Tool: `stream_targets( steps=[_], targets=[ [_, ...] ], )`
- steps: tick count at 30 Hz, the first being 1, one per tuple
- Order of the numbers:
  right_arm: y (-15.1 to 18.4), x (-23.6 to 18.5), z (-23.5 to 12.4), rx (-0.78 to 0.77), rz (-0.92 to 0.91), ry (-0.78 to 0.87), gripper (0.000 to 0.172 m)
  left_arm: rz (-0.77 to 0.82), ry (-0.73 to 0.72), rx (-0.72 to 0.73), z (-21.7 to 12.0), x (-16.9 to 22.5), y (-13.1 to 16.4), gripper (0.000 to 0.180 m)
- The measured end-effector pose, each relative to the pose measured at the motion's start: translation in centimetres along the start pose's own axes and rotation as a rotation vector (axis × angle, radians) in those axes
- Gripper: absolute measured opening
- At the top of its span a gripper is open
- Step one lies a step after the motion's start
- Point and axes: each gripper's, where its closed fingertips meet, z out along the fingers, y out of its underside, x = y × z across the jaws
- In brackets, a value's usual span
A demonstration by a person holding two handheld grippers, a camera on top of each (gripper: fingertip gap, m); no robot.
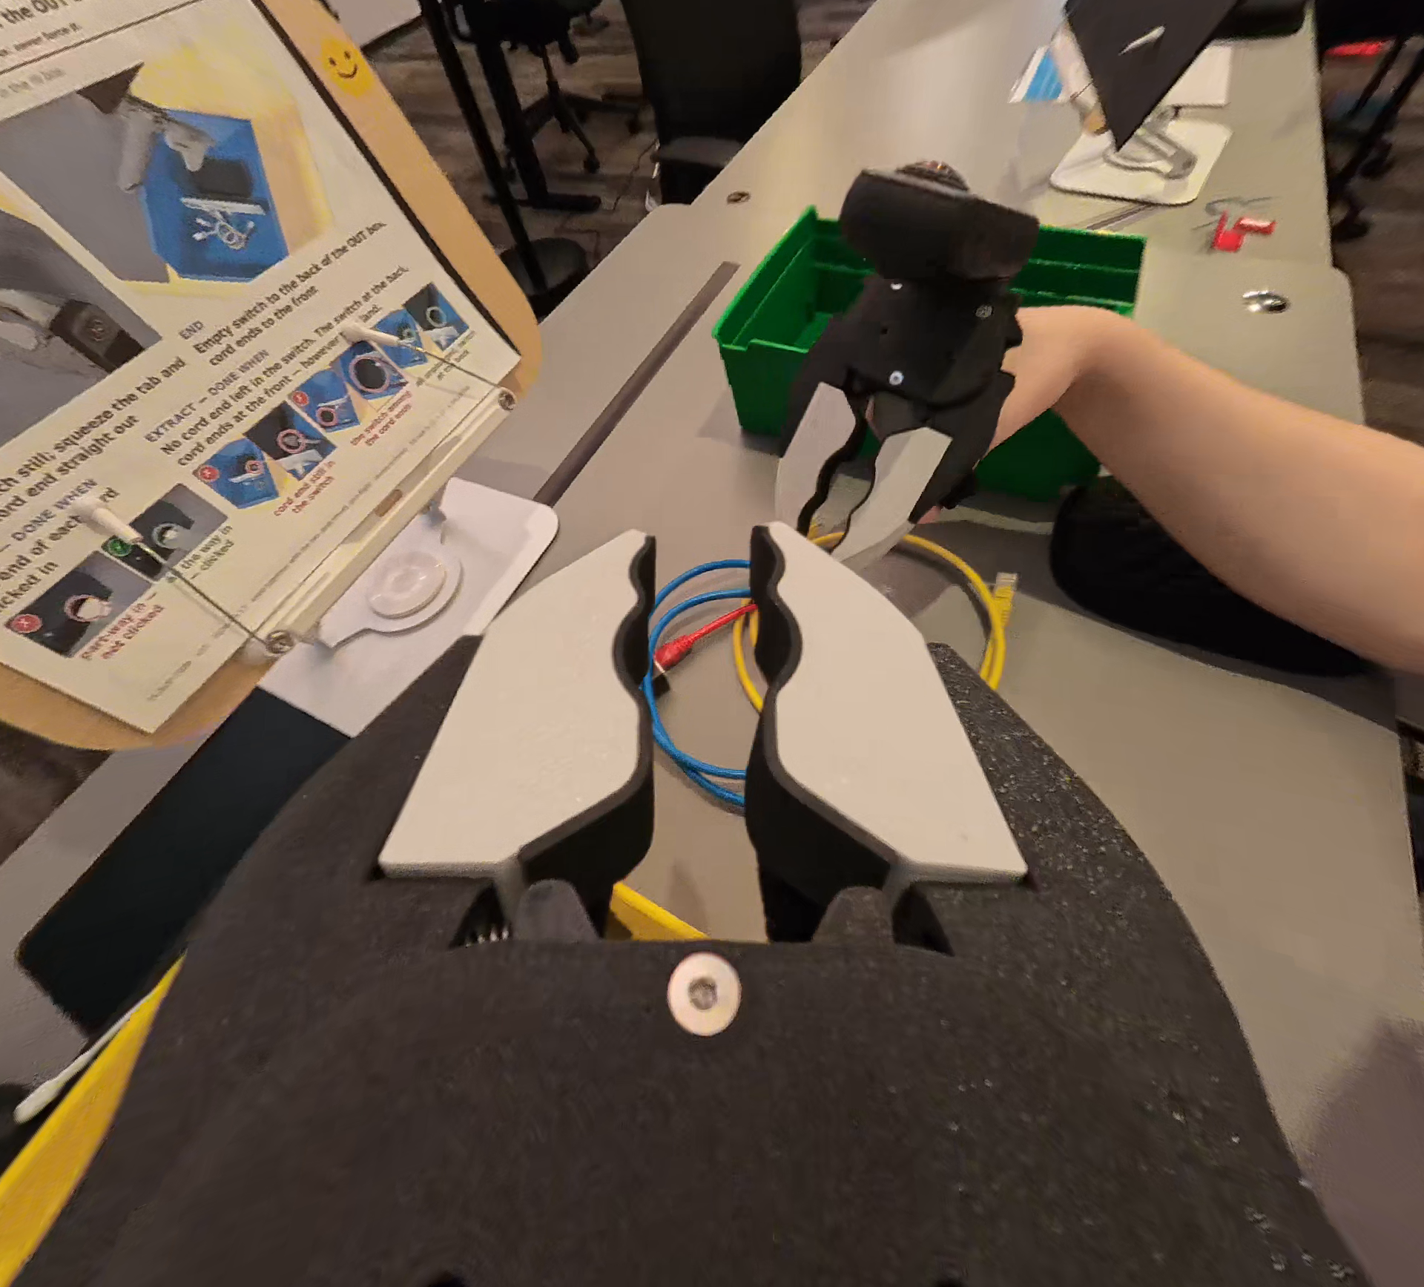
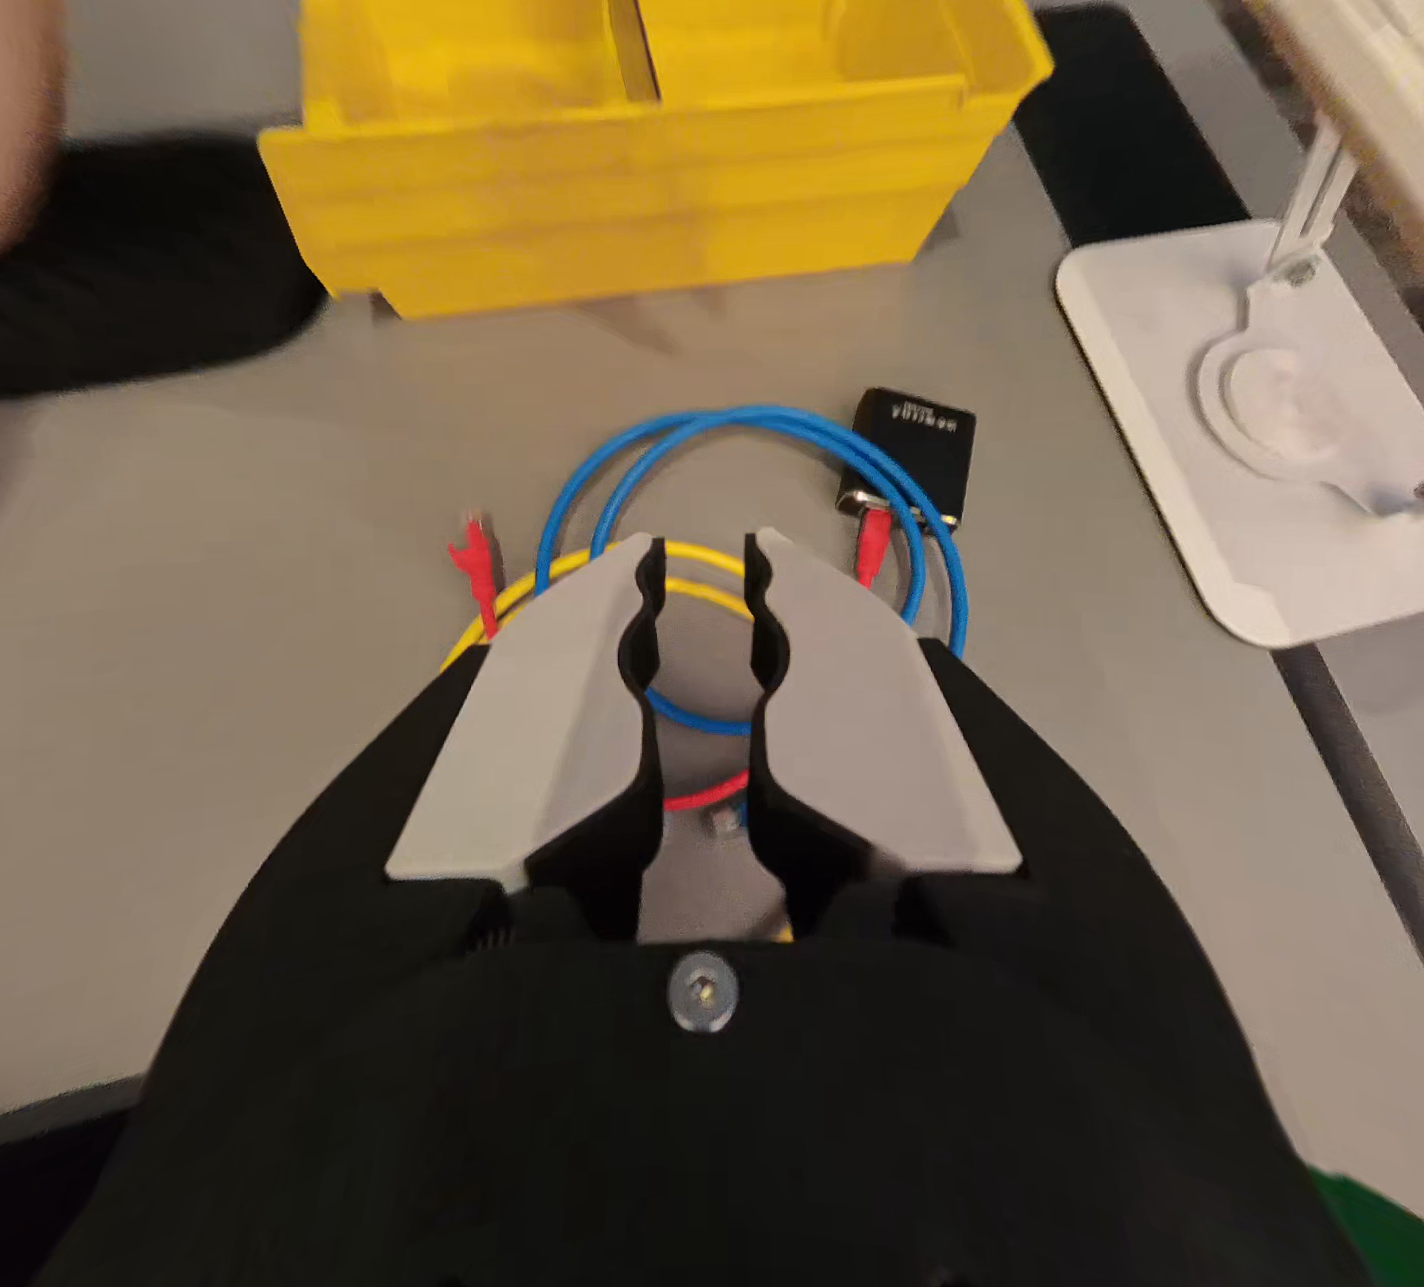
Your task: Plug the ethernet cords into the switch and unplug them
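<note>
Left tongs (image 1: 701, 541) and right tongs (image 2: 700, 545) both parted and bare above coiled cords on the grey bench (image 2: 231, 633); blue cord (image 2: 740, 421), yellow cord (image 2: 701, 552) and red cord (image 2: 481, 572) overlap; black switch (image 2: 913, 456) lies beside them, one red plug (image 2: 874, 541) at its ports; yellow bin (image 2: 655, 194) behind; green bin (image 1: 770, 340) near the right tongs.
</note>
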Motion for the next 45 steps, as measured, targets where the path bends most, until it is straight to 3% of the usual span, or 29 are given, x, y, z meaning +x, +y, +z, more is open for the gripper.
stream_targets(
  steps=[3,7,11,17,20,24,28,33,39,41,45],
  targets=[
    [1.1,-2.9,0.4,-0.114,-0.07,-0.059,0.021,0.026,0.005,-0.004,-0.3,-0.2,1.6,0.023],
    [5.3,-5.2,1.2,-0.287,-0.296,-0.082,0.026,-0.048,0.05,0.006,-0.2,-0.4,1.6,0.023],
    [9.1,-5.0,2.9,-0.461,-0.25,-0.128,0.02,-0.042,0.124,0.044,0.2,0.8,0.8,0.023],
    [11.2,-4.2,3.7,-0.608,-0.287,-0.133,0.008,0.031,0.09,-0.01,0.7,1.0,1.5,0.023],
    [8.2,-3.5,2.9,-0.466,-0.536,0.023,0.007,0.015,0.047,-0.029,0.7,-0.2,2.1,0.022],
    [3.3,-3.1,-1.6,-0.351,-0.792,0.242,0.007,-0.023,0.11,0.013,0.7,-0.1,1.9,0.023],
    [-0.4,-3.3,-6.3,-0.391,-1.034,0.373,0.007,0.0,0.191,0.035,1.3,1.4,1.5,0.025],
    [-3.7,-4.0,-10.2,-0.559,-1.422,0.466,0.007,0.036,0.324,0.069,2.6,4.4,0.6,0.027],
    [-7.1,-6.4,-11.8,-0.579,-1.905,0.55,0.007,0.063,0.427,0.251,2.4,7.0,-2.3,0.034],
    [-7.9,-7.1,-12.1,-0.536,-1.992,0.554,0.007,0.025,0.458,0.305,2.2,7.6,-3.1,0.036],
    [-9.3,-7.8,-12.2,-0.489,-2.098,0.586,0.007,-0.089,0.518,0.303,3.0,8.1,-3.3,0.061]
  ],
)
